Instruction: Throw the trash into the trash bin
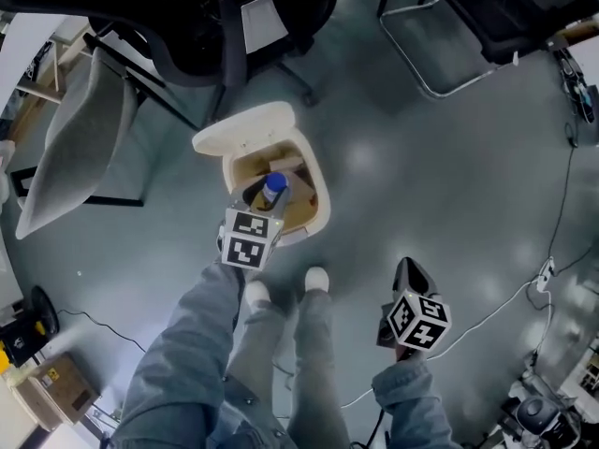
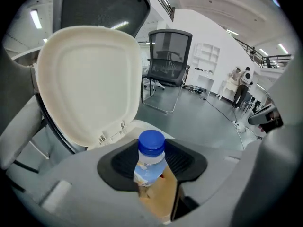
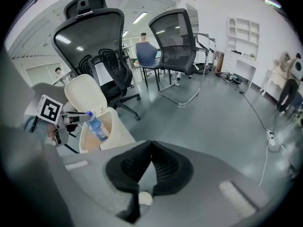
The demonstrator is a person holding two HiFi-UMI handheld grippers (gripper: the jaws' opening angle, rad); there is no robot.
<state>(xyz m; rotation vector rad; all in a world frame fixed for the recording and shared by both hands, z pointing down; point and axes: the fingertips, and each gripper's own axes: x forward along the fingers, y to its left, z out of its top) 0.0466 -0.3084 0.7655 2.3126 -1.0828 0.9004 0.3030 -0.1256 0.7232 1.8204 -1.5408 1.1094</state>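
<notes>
The glossy grey floor (image 1: 421,176) carries a black office chair (image 1: 234,17) on castors at the far side, a pale grey mesh chair (image 1: 80,148) leaning at the left, and a black chair on a chrome sled frame (image 1: 440,59) at the far right. A white cable (image 1: 496,311) runs over the floor at the near right to a power strip (image 1: 543,274), and a cardboard box (image 1: 51,382) sits at the near left. Far off to the right stand a white shelf unit (image 3: 244,37) and a person (image 3: 286,84).
</notes>
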